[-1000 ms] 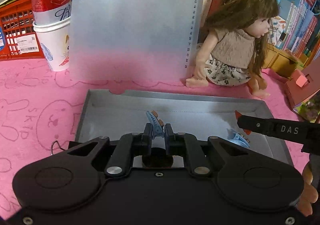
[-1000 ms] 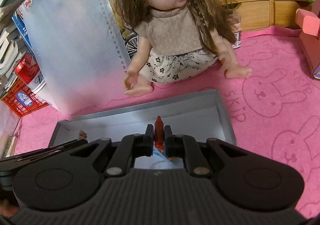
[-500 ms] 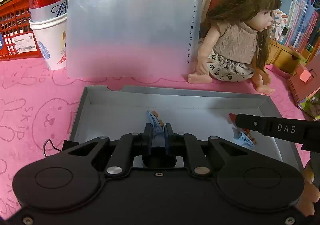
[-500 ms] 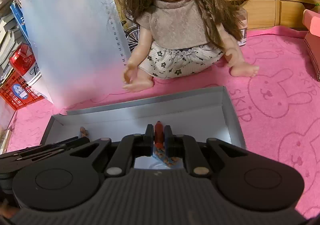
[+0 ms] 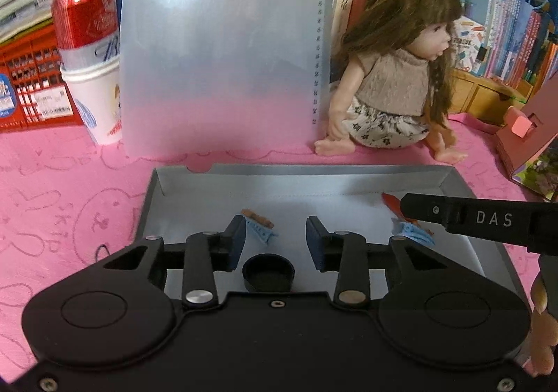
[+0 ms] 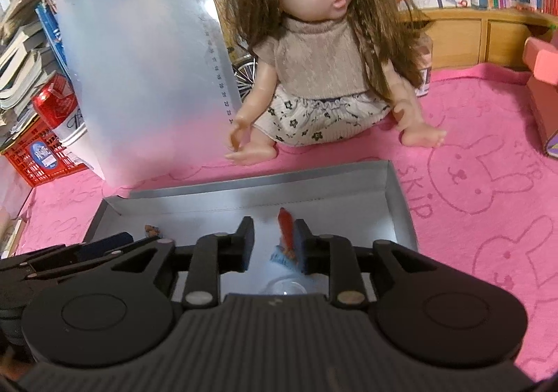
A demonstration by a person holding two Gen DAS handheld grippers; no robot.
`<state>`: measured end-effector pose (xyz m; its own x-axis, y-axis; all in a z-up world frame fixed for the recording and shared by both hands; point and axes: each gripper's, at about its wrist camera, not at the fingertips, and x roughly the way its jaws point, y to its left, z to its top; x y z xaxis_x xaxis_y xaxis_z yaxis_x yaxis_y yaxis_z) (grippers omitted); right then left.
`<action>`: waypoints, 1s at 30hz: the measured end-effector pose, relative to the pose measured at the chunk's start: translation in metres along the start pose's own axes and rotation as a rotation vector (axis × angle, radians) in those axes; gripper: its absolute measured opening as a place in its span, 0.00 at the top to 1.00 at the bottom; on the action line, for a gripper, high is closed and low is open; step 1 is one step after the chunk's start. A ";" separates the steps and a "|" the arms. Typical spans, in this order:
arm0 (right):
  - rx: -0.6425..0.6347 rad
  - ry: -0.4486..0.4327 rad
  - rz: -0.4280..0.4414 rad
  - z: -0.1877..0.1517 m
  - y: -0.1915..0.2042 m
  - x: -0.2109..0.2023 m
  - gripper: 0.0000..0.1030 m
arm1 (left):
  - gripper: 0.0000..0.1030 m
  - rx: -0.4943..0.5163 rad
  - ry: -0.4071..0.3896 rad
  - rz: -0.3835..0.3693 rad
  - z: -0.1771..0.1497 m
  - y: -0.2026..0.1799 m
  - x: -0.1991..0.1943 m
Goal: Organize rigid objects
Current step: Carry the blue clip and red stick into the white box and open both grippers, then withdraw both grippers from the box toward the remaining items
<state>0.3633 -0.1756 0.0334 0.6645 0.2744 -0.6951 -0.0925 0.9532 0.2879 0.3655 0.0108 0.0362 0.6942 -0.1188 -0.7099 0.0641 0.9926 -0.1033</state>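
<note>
A shallow grey box [image 5: 348, 172] lies on the pink cloth, also in the right wrist view [image 6: 314, 179]. My left gripper [image 5: 275, 235] is open over it; a blue hair clip [image 5: 258, 230] lies on the box floor by its left finger. A black cap [image 5: 268, 271] sits below the jaws. My right gripper [image 6: 273, 235] is open; a red clip [image 6: 285, 230] leans by its right finger above a second blue clip [image 6: 282, 258]. In the left wrist view the right gripper's finger [image 5: 481, 219] reaches in over that blue clip [image 5: 413, 231] and the red clip [image 5: 390, 202].
A doll [image 6: 327, 61] sits behind the box. A translucent clipboard [image 5: 223, 50] stands upright at the back left. A red can in a white cup [image 5: 90, 54] and a red crate [image 5: 28, 78] are far left. Books line the back; a pink toy house [image 5: 530, 141] stands right.
Both grippers were shut on clips and have opened. The blue clip and the red clip now rest loose in the box. Both grippers have drawn back a little.
</note>
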 end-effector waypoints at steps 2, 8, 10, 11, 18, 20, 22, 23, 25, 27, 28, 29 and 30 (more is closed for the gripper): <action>-0.012 -0.016 -0.002 0.000 0.002 -0.008 0.49 | 0.60 0.006 -0.012 0.004 0.000 -0.002 -0.007; -0.041 -0.046 0.012 0.001 0.008 -0.030 0.39 | 0.53 0.023 -0.045 0.015 -0.001 -0.006 -0.031; -0.058 -0.048 0.019 -0.001 0.010 -0.037 0.35 | 0.52 0.041 -0.060 0.035 -0.002 -0.008 -0.040; -0.068 -0.047 0.022 -0.002 0.011 -0.040 0.33 | 0.50 0.049 -0.070 0.044 -0.003 -0.008 -0.044; -0.129 -0.073 0.027 -0.012 0.018 -0.072 0.27 | 0.42 0.061 -0.114 0.041 -0.014 -0.009 -0.081; -0.145 -0.082 0.025 -0.016 0.021 -0.082 0.25 | 0.41 0.060 -0.123 0.038 -0.018 -0.009 -0.093; -0.159 -0.096 0.025 -0.019 0.023 -0.092 0.24 | 0.40 0.060 -0.134 0.033 -0.023 -0.010 -0.105; -0.169 -0.103 0.025 -0.021 0.024 -0.097 0.22 | 0.39 0.060 -0.139 0.028 -0.026 -0.011 -0.110; -0.185 -0.115 0.026 -0.026 0.027 -0.108 0.20 | 0.38 0.060 -0.144 0.022 -0.033 -0.012 -0.122; -0.207 -0.128 0.027 -0.033 0.030 -0.118 0.18 | 0.37 0.068 -0.144 0.011 -0.040 -0.014 -0.133; -0.219 -0.135 0.027 -0.036 0.031 -0.124 0.18 | 0.37 0.072 -0.146 0.006 -0.043 -0.015 -0.139; -0.231 -0.140 0.028 -0.040 0.032 -0.129 0.17 | 0.37 0.076 -0.148 0.000 -0.047 -0.016 -0.145; -0.242 -0.144 0.029 -0.044 0.033 -0.133 0.17 | 0.36 0.079 -0.150 -0.008 -0.050 -0.017 -0.151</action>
<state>0.2391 -0.1748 0.1068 0.7560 0.2974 -0.5832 -0.2759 0.9526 0.1281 0.2238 0.0108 0.1103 0.7925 -0.1272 -0.5964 0.1218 0.9913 -0.0495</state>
